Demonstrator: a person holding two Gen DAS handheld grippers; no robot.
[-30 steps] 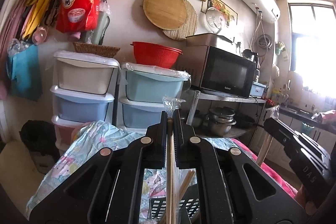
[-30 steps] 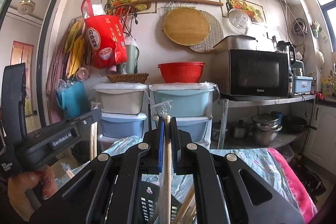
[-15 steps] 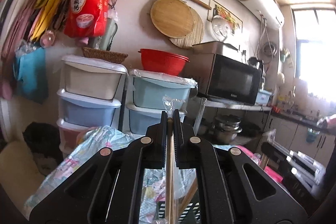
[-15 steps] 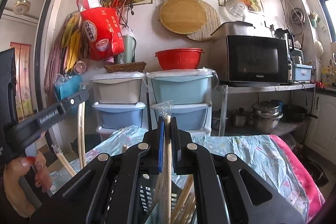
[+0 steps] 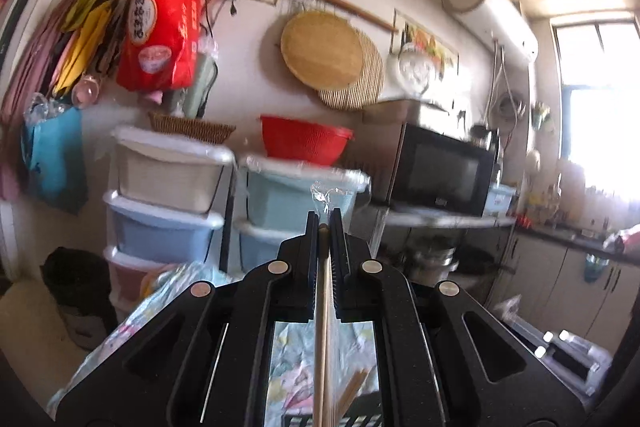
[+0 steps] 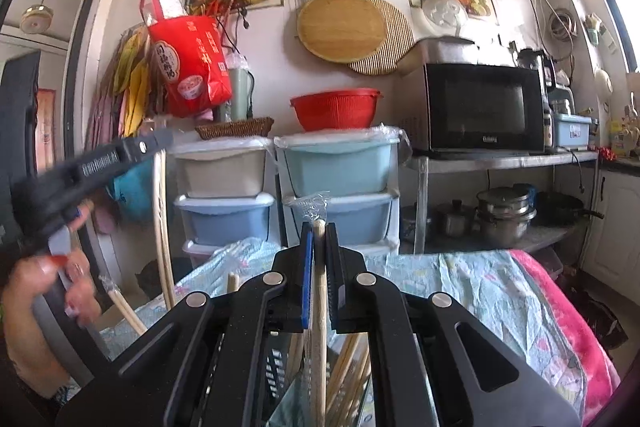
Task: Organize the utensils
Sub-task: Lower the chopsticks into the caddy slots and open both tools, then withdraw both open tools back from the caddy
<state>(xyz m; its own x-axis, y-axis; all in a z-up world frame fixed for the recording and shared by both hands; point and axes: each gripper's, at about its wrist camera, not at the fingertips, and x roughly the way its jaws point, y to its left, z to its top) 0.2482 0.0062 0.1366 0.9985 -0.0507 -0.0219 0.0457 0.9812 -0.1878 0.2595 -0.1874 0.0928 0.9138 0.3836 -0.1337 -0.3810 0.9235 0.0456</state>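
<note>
- Left gripper fingers clench a wrapped chopstick pair upright.
- Right gripper fingers clench another wrapped pair above the black basket.

Black plastic left tool, silver rivets, right tool blue-padded, bare hand, red nails

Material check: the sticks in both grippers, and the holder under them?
Chopsticks: pale wood or bamboo by the look, matte tan, with a clear plastic wrapper crinkling at the tip. Black holder: likely molded plastic, with a slotted wall.
</note>
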